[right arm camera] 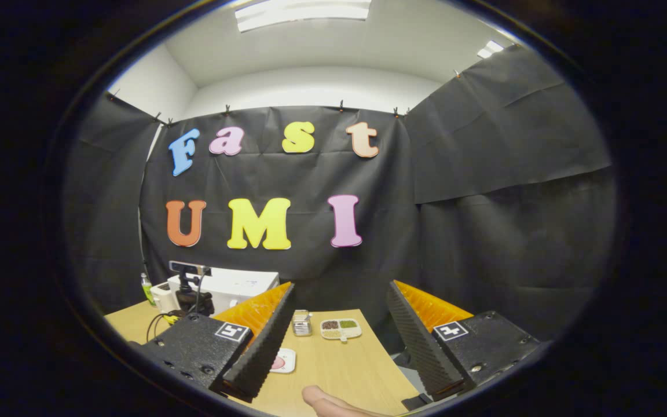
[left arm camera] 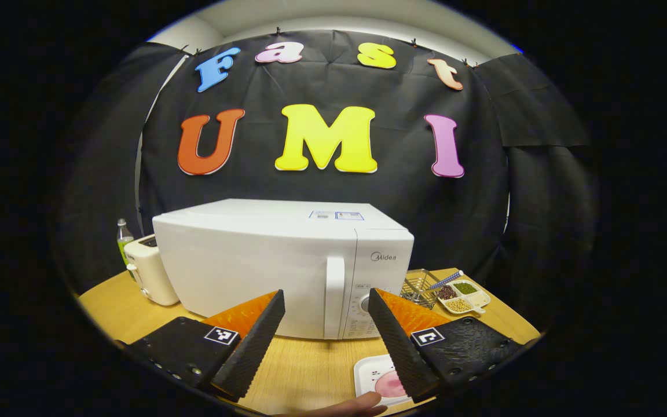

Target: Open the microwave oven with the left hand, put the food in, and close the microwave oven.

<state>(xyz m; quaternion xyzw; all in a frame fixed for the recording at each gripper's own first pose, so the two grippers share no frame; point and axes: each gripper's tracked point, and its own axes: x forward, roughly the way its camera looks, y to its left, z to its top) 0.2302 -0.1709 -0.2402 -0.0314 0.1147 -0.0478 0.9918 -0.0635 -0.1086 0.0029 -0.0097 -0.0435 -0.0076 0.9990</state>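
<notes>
A white microwave oven (left arm camera: pixel 264 266) stands on the wooden table (left arm camera: pixel 310 365) with its door shut and a vertical white handle (left arm camera: pixel 334 298) at the door's right edge. My left gripper (left arm camera: pixel 326 324) is open just in front of that handle, not touching it. A white plate with pink food (left arm camera: pixel 383 379) lies on the table below the left gripper's right finger. In the right gripper view my right gripper (right arm camera: pixel 339 336) is open and holds nothing, farther back over the table; the plate with food (right arm camera: pixel 282 361) lies beside its left finger, and the microwave oven (right arm camera: pixel 235 286) sits at the far left.
A white toaster (left arm camera: pixel 148 269) and a clear bottle (left arm camera: pixel 124 237) stand left of the microwave. A wire basket (left arm camera: pixel 420 288) and a divided dish of beans (left arm camera: pixel 464 295) sit to its right. A fingertip (left arm camera: pixel 362 402) shows at the bottom edge. The table's right edge (right arm camera: pixel 394 362) drops off.
</notes>
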